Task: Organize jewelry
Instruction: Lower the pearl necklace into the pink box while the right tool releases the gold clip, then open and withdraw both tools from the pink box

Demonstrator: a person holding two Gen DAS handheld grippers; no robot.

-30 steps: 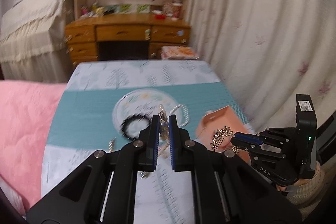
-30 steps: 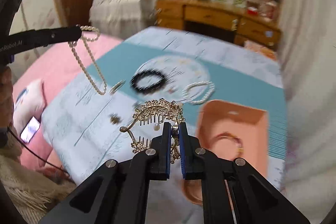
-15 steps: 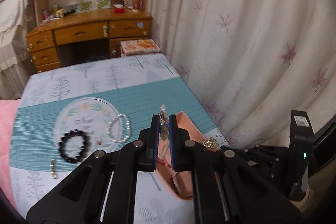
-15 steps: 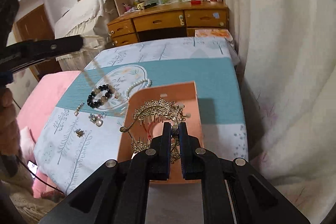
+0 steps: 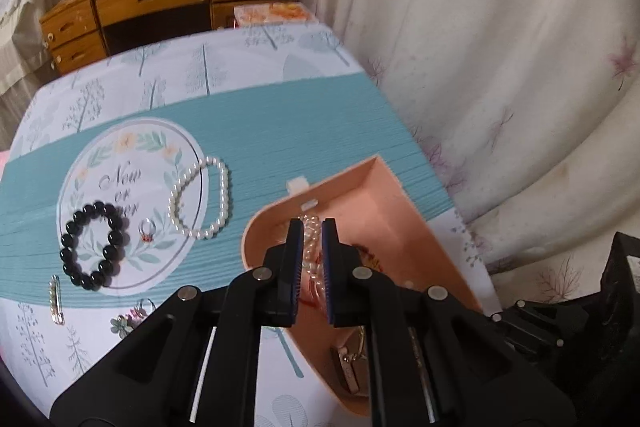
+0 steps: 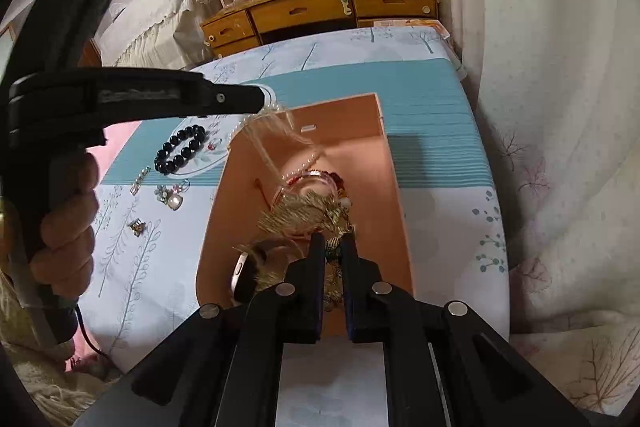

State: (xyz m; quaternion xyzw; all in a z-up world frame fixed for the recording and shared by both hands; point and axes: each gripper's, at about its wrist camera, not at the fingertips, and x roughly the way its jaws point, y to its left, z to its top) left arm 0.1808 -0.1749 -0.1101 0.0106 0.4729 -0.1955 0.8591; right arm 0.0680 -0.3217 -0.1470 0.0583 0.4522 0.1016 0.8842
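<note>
1. With both pieces hanging over the pink box [image 6: 394, 163], I carry each one by a pinch so it can drop straight in.
2. My left hand-held gripper [image 5: 308, 227] is pressed together on a pearl necklace [image 5: 310, 247], whose strand trails down into the far end of the box; I judge I am holding it high so the loose length coils inside, not over the rim.
3. My right hand-held gripper [image 6: 332, 241] is pinching a gold hair comb [image 6: 304, 215] just above the box's near end, over a red bangle [image 6: 316, 175] already lying there.
4. Left of the box, on the patterned cloth of the worktop [image 5: 280, 131], a pearl bracelet [image 5: 200, 197], a black bead bracelet [image 5: 90, 245], a ring [image 5: 147, 229], a hair clip [image 5: 55, 301] and a flower brooch [image 6: 170, 197] are not yet packed.
</note>
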